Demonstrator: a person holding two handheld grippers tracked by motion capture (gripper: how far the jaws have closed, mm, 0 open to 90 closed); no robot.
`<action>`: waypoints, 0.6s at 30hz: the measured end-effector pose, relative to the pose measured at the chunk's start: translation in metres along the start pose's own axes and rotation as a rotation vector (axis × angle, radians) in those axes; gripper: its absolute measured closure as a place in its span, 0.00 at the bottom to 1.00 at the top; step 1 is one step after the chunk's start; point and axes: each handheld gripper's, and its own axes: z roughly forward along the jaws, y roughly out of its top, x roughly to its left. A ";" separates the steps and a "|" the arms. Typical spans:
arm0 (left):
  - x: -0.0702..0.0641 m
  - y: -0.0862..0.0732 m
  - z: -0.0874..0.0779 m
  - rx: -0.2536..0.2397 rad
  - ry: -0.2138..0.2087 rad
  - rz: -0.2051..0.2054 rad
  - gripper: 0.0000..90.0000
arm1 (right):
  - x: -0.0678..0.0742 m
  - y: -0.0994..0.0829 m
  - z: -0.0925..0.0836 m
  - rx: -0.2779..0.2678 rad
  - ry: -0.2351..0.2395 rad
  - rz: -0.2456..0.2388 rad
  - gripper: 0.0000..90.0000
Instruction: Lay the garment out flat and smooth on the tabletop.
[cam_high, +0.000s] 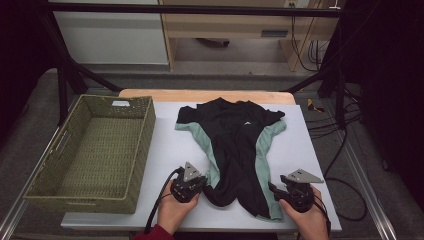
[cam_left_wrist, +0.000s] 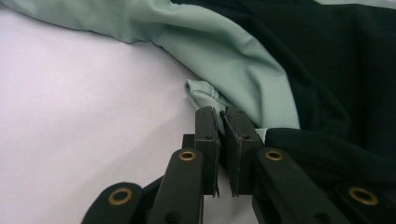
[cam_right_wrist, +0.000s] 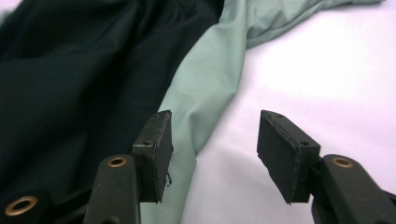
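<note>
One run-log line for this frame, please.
left tongs: shut on shirt hem | right tongs: open at hem | basket: left of shirt

A black and mint-green shirt (cam_high: 235, 150) lies on the white table (cam_high: 165, 150) at frame centre; the olive woven basket (cam_high: 95, 150) stands at its left, the wooden board (cam_high: 200, 95) behind it.

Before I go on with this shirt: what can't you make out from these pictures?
- High view: the left gripper and right gripper jaw tips, too small and dark against the shirt.
- Left gripper view: how much hem is pinched, hidden by the pads.
- High view: the small white mark on the chest, too small.
</note>
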 end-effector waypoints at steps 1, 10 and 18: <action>-0.001 -0.001 -0.004 -0.007 0.005 0.004 0.93 | 0.000 -0.001 0.001 0.006 -0.004 0.003 0.50; -0.005 -0.015 -0.039 -0.074 0.056 -0.008 0.94 | -0.001 -0.005 0.009 0.053 0.017 0.027 0.51; -0.007 -0.022 -0.055 -0.095 0.082 -0.017 0.94 | 0.004 -0.004 0.017 0.079 0.062 0.001 0.54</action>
